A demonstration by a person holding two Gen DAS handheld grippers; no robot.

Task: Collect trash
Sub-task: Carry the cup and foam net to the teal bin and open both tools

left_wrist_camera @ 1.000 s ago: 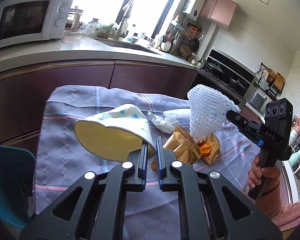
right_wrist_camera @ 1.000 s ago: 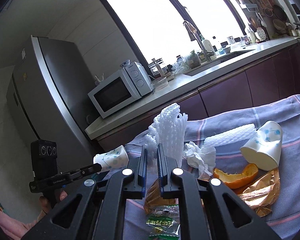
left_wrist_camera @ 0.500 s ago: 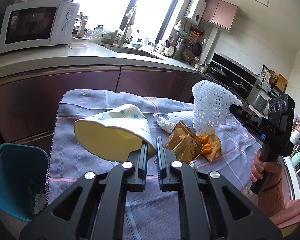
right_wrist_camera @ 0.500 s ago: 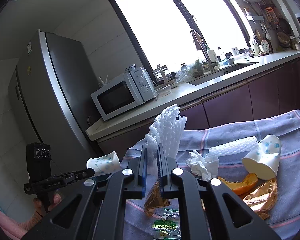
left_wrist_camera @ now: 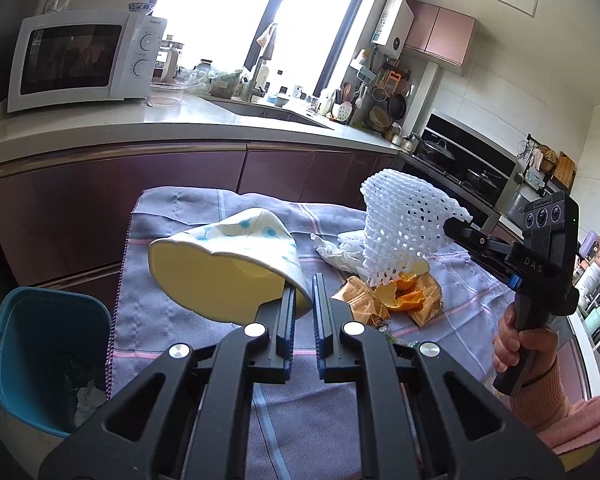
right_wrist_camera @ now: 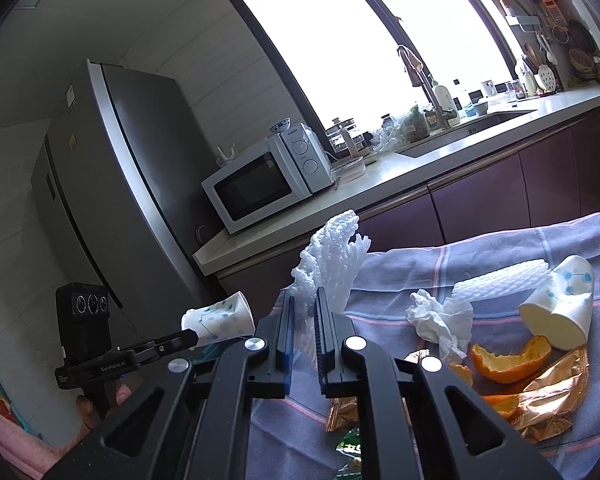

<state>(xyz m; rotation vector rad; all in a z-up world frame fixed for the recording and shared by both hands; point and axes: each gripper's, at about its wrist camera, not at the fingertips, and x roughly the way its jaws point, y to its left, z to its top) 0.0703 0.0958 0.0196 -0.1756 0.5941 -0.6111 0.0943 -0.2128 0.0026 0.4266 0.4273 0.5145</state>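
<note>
- Two pieces of trash are already lifted off the surface (left_wrist_camera: pixel 204 364), one in each of your grippers, so by my reading you are in the carry step, between picking up and dropping.
- Far left in the left wrist view stands the blue bin (left_wrist_camera: pixel 40 356), on the floor beside the cloth-covered surface; at its bottom lies some crumpled pale rubbish, though what exactly is too dim to tell.
- Your left gripper (left_wrist_camera: pixel 302 300) is clamped on the rim of a squashed paper cup (left_wrist_camera: pixel 224 264), held mouth toward the camera, above the cloth and just right of the bin. The cup looks empty inside.
- Next move, as I judge it: swing that cup left over the bin's mouth before you let go; it is light and could bounce off the rim.
- Your right gripper (right_wrist_camera: pixel 302 308) is closed on a white foam net (right_wrist_camera: pixel 332 256), which stands up loosely between the fingers.
- The bin does not show in the right wrist view, so the net has farther to travel across the surface.
- Left lying on the cloth: a crumpled tissue (right_wrist_camera: pixel 440 320), a second foam net (right_wrist_camera: pixel 500 284), orange peel (right_wrist_camera: pixel 508 364), a second paper cup (right_wrist_camera: pixel 560 312) on its side, and a gold wrapper (right_wrist_camera: pixel 548 396).
</note>
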